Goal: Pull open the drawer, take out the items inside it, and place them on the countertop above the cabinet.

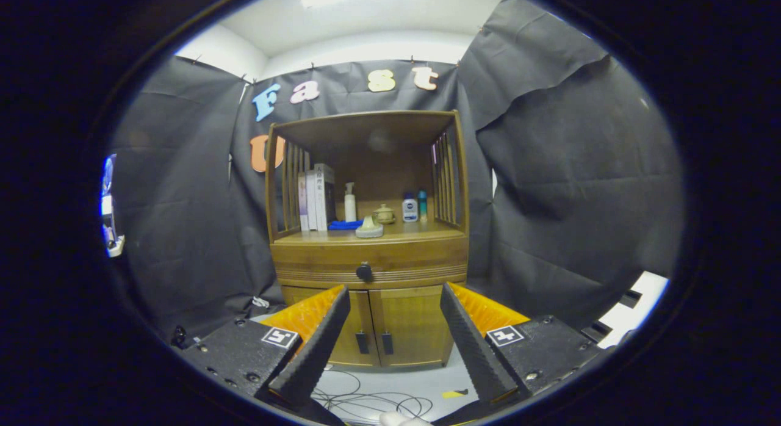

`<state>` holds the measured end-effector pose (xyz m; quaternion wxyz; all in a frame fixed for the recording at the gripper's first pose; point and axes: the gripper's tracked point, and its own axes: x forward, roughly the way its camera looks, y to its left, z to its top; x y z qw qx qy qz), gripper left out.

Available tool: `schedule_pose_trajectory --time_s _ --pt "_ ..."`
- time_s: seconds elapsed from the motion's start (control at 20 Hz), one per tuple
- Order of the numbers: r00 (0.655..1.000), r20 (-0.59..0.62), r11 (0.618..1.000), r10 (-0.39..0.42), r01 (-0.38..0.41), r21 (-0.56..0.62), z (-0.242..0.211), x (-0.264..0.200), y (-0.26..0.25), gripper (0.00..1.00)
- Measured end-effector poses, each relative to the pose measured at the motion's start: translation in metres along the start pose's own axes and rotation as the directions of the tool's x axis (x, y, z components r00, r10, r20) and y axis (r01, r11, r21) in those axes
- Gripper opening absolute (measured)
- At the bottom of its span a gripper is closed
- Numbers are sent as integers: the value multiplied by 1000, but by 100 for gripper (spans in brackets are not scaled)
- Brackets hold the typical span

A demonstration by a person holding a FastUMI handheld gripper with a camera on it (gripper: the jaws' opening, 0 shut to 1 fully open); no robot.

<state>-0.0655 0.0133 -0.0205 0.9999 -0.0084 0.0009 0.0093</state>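
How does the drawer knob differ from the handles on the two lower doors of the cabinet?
The drawer knob is single and round, while the door handles are a pair of short upright bars. The knob sits in the middle of the drawer front, above the gripper's open fingers; the handles sit lower, side by side where the doors meet, seen between the fingers. Both are dark against the brown wood, and nothing touches either.

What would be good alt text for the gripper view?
A wooden cabinet stands beyond the open gripper, its drawer with a round dark knob shut. Upright books, a white pump bottle and small jars sit on its countertop.
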Motion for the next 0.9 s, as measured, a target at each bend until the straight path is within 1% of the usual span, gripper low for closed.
schedule_pose_trajectory --time_s 0.3,0.55,0.9 --pt "1000 -13 999 -17 17 -31 -3 3 -7 98" --pt "1000 2 1000 -17 17 -25 6 -3 -11 98" --pt "1000 3 999 -29 29 -13 9 1 -20 97"
